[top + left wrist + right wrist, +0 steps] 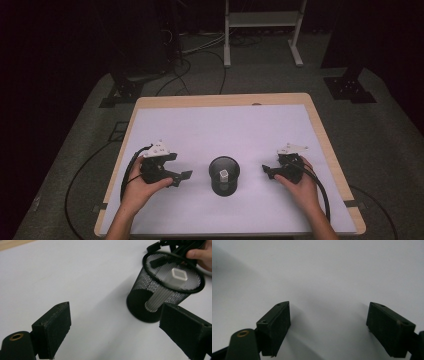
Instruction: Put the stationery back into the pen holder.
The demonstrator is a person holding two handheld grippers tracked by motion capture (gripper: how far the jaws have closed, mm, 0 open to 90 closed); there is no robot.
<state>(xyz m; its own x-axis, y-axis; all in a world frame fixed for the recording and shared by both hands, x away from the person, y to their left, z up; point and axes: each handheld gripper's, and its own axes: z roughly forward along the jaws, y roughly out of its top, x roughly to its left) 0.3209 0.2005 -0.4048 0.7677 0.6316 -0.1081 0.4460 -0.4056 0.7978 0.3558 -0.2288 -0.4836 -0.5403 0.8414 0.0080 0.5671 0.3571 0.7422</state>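
Observation:
A black mesh cup (224, 176) stands upright on the white mat, near the front middle. A white square-topped block (224, 174) stands inside it. My left gripper (181, 178) rests on the mat left of the cup, pointing at it, jaws open and empty. In the left gripper view the cup (143, 305) and the block (178, 275) lie ahead to the right of my open left gripper (117, 320). My right gripper (267, 172) sits right of the cup, held still. The right gripper view shows my right gripper (328, 320) wide open over bare mat.
The white mat (215, 125) covers a wooden table (322, 135). Behind the table on the grey floor are a metal frame stand (262, 30), loose cables (200, 65) and two dark stand bases (350, 85). A cable (127, 172) loops from the left gripper.

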